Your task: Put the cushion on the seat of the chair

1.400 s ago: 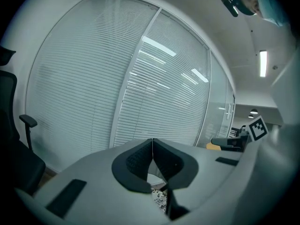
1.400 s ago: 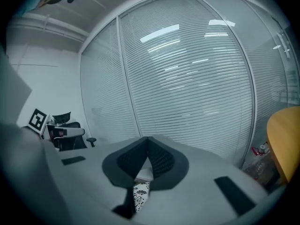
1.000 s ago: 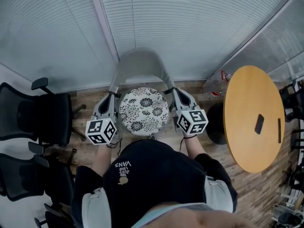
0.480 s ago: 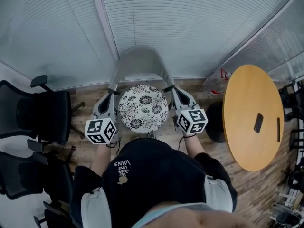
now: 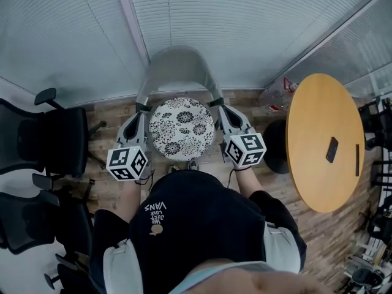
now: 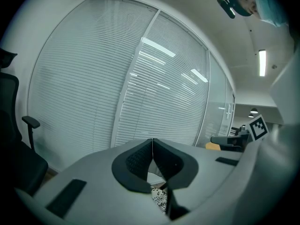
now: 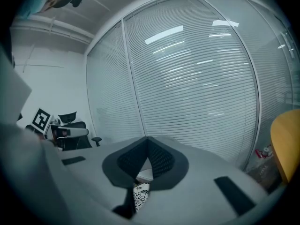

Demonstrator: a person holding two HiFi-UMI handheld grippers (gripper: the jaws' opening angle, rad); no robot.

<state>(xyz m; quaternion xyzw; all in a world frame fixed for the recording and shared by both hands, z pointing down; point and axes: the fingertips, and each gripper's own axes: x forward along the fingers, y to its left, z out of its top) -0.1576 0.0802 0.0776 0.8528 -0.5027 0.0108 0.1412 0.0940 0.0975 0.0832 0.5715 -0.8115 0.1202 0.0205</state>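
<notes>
Seen from the head view, the whole scene sits a little higher in the picture than a second ago. The layout itself is unchanged.

A round cushion [image 5: 182,129] with a black-and-white flower print lies on the seat of a grey chair [image 5: 177,66] with a curved back. The chair stands before a wall of closed blinds [image 5: 245,23].

The left gripper [image 5: 141,111] reaches to the cushion's left edge and the right gripper [image 5: 217,106] to its right edge, flanking it exactly as before.

In each gripper view the two dark ribbed pads meet at their tips, so both pairs of jaws are fully closed. Nothing shows between the pads. A patch of the flowered fabric shows just below each pair, close under the jaws.

A round wooden table [image 5: 321,143] stands to the right and black office chairs [image 5: 49,143] to the left.
</notes>
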